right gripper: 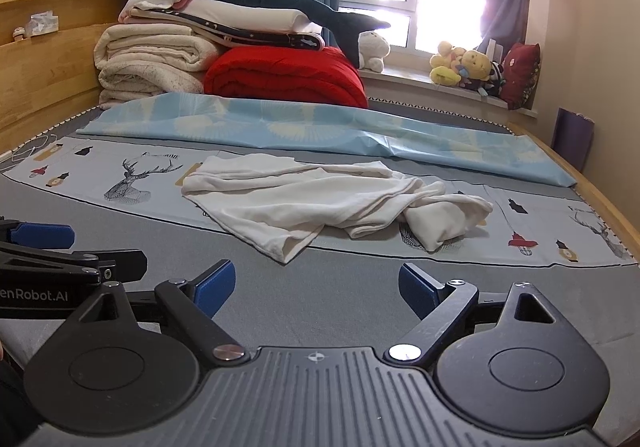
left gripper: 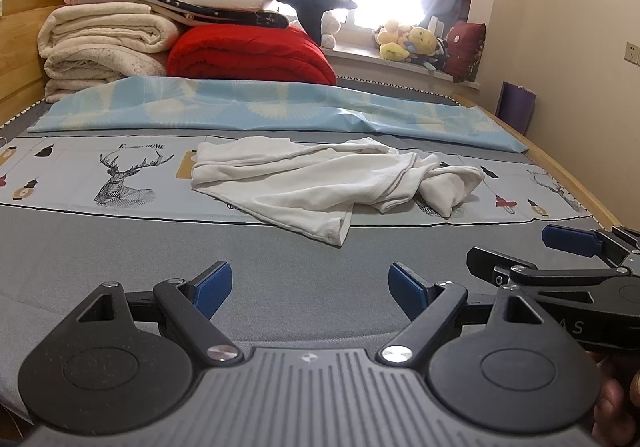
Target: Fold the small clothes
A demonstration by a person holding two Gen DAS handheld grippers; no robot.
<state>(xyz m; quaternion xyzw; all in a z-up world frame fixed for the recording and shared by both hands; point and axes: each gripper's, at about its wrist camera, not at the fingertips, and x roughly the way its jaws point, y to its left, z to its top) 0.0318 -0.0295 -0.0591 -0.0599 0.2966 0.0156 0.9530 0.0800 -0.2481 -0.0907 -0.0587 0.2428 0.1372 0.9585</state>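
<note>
Grey bed [left gripper: 120, 247] ahead of me, crumpled white garment [left gripper: 320, 183] untouched; left gripper [left gripper: 310, 291] and right gripper [right gripper: 316, 289] both gape empty.

Crumpled white garment [left gripper: 332, 183] on bed [left gripper: 280, 271], unfolded

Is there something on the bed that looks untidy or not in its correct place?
Yes. The white garment lies crumpled across the printed sheet, bunched and twisted at its right end, one corner spilling onto the grey mattress. The light blue cloth behind it is wrinkled near its right side. Nothing looks damaged or spilled.
</note>
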